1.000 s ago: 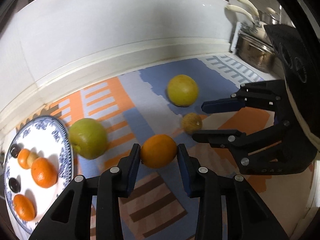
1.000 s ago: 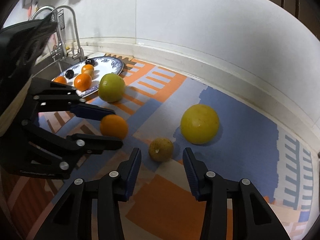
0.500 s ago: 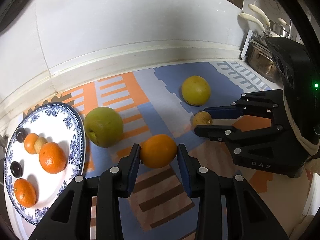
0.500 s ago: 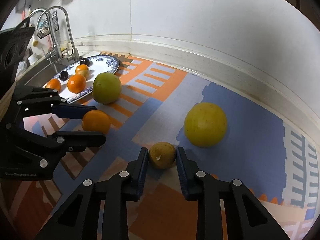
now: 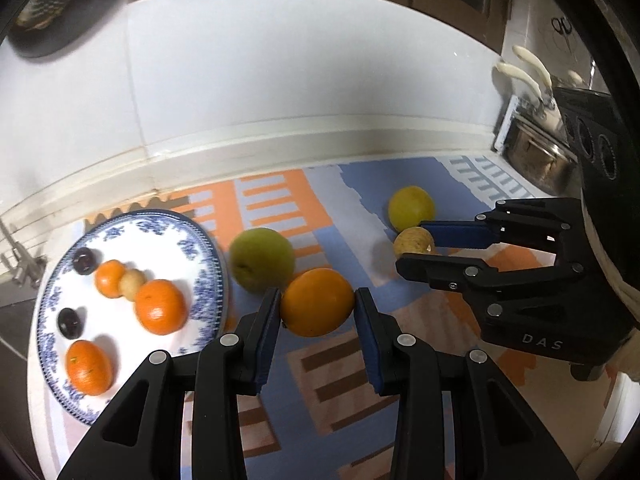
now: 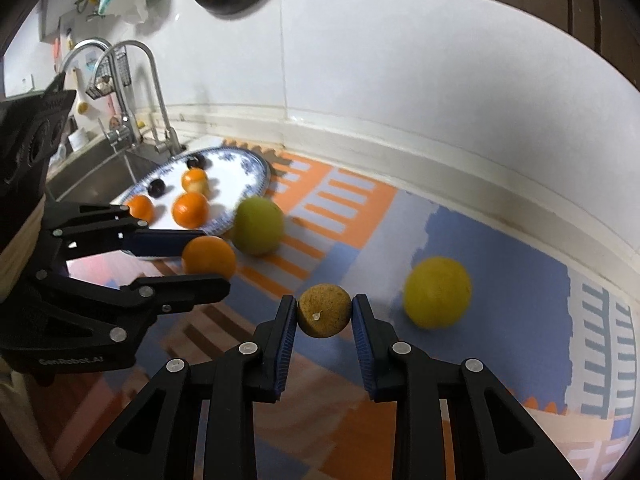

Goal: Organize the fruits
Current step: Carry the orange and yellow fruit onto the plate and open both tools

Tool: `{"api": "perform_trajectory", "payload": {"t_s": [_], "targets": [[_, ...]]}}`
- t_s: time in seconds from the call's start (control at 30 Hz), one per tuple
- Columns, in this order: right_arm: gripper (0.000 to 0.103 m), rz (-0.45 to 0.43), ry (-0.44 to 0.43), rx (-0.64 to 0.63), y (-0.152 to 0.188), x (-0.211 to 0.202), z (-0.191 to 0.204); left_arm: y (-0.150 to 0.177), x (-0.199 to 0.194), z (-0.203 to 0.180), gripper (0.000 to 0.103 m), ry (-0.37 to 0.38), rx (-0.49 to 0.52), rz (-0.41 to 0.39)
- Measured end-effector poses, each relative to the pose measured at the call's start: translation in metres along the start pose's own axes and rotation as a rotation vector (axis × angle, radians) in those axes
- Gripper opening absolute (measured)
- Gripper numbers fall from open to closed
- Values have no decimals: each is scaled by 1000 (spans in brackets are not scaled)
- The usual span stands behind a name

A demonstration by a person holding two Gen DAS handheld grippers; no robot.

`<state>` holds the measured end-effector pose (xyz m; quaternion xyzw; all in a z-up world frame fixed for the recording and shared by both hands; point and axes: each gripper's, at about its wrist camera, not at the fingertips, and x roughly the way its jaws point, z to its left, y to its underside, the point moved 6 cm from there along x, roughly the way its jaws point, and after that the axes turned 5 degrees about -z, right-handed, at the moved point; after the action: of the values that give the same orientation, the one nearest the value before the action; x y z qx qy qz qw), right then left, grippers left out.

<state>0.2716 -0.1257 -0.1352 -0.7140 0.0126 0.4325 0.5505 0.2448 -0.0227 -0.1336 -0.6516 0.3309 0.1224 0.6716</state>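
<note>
My left gripper point(image 5: 317, 307) is shut on an orange point(image 5: 316, 302), held just above the patterned mat. My right gripper point(image 6: 324, 312) is shut on a small brown round fruit point(image 6: 323, 310), also lifted off the mat; it shows in the left wrist view as the brown fruit point(image 5: 413, 240) between the right gripper's fingers point(image 5: 460, 234). A green apple point(image 5: 262, 259) lies beside the blue-and-white plate point(image 5: 200, 240), which holds three oranges, a small tan fruit and two dark fruits. A yellow fruit point(image 5: 411, 207) rests on the mat farther right.
A white wall skirting point(image 5: 280, 140) runs behind the mat. A sink with a chrome tap point(image 6: 132, 92) lies left of the plate. A steel pot point(image 5: 536, 156) and white-handled utensils stand at the far right.
The right gripper closed on the small brown fruit and lifted it. Both grippers rose with their fruits, and the left one shifted toward the plate, which now shows more fully.
</note>
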Motion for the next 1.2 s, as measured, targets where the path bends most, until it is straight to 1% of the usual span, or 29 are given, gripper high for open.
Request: {"api": "perform_trajectory", "payload": {"t_s": [0.33, 0.57, 0.67, 1.0, 1.2], "targets": [[30, -66, -45, -28, -31, -6, 36, -4, -33, 35, 36, -83, -67, -65], [30, -105, -74, -13, -51, 1, 59, -2, -48, 64, 36, -154, -109, -87], [30, -109, -86, -10, -56, 7, 67, -1, -53, 77, 36, -183, -120, -93], [30, -96, -122, 20, -78, 42, 87, 3, -50, 122, 36, -266, -161, -73], [30, -76, -129, 26, -87, 65, 94, 6, -37, 143, 36, -277, -183, -38]]}}
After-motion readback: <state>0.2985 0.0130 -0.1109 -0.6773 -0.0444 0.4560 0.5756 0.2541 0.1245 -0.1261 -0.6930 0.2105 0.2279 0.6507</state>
